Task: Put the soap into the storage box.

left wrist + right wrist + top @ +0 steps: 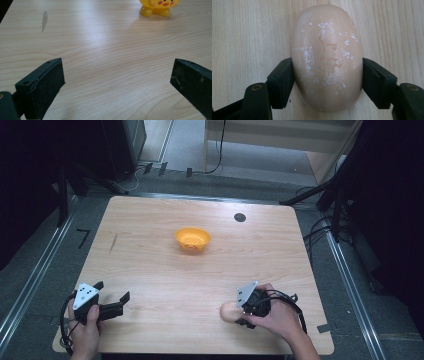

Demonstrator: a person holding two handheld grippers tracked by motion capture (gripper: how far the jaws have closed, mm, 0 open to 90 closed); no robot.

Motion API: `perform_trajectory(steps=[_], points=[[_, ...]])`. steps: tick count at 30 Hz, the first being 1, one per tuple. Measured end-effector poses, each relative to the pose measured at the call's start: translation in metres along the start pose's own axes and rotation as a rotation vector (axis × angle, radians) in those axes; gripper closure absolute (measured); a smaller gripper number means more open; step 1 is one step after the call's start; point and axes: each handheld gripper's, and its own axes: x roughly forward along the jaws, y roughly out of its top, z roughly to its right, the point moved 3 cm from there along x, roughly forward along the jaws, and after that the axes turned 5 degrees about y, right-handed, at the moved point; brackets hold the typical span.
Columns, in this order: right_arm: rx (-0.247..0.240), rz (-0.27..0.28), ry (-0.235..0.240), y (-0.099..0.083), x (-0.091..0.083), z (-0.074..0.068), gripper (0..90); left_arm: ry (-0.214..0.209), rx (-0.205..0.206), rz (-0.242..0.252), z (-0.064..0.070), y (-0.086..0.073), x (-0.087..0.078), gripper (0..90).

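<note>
The soap point(327, 57), a pale pink oval bar, lies on the table point(165, 265) near its front edge, toward the person's right side. The table is a light wooden top with rounded corners, and a small dark round mark point(240, 217) sits near its far edge.

Near the middle of the table, well apart from the soap, stands an orange bowl point(192, 240). In the left gripper view its yellow base with feet and pink spots point(157, 6) shows at the far side, and a grey streak point(44, 20) marks the wood to one side.

The right claw point(327, 82) has its two black jaws pressed against the opposite long sides of the soap, gripping it around its lower half. In the high view this claw point(239, 312) sits in the person's right hand point(280, 317), with the soap point(229, 312) sticking out toward the left, low at the table surface.

The left claw point(112, 302) is at the front left corner of the table, held in the person's left hand point(85, 330). Its jaws are spread wide with nothing between them but bare wood point(117, 82).

The soap's top face carries a stamped mark and white flecks.
</note>
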Motion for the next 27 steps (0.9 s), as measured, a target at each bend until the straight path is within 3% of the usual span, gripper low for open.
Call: perform_trajectory(steps=[7, 27], points=[[-0.016, 0.019, 0.004, -0.0002, 0.0001, 0.0003, 33.0, -0.003, 0.000, -0.002, 0.0000, 0.0000, 0.0002, 0.0], [0.012, 0.000, -0.005, 0.0032, -0.0011, 0.0050, 33.5, -0.004, -0.002, -0.002, -0.0002, 0.0001, 0.0003, 0.0]])
